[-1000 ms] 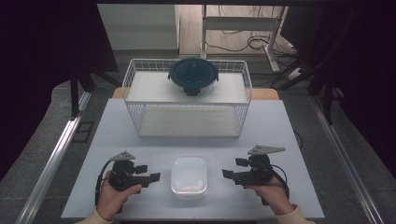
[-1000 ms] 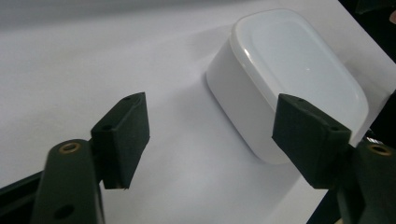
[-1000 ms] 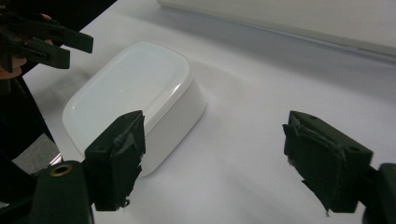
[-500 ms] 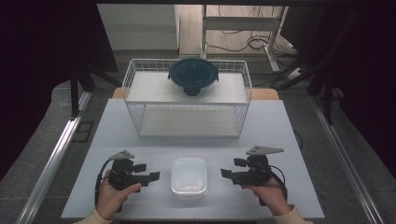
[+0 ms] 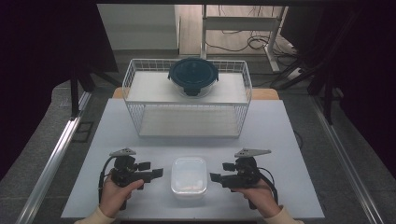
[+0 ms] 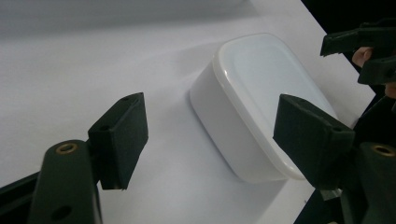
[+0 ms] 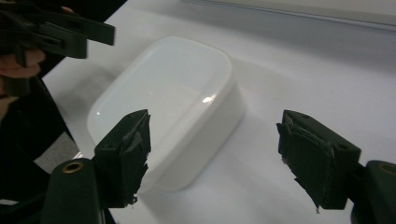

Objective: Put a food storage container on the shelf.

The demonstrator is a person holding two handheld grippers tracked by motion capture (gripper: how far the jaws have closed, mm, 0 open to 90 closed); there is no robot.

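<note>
A white, rounded-rectangular lidded plastic container (image 5: 189, 175) rests on the pale table (image 5: 280, 135) near its front edge, between the left gripper (image 5: 156, 173) and right gripper (image 5: 215, 178). Both grippers' jaws stand wide, gripping nothing, just beside the container.

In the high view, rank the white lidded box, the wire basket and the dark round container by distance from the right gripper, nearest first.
From the right gripper:
1. White lidded box, just beside its jaws at the table's near edge, not touched.
2. Wire basket, farther back across the table.
3. Dark round container, on the basket's top shelf at the far side.
</note>
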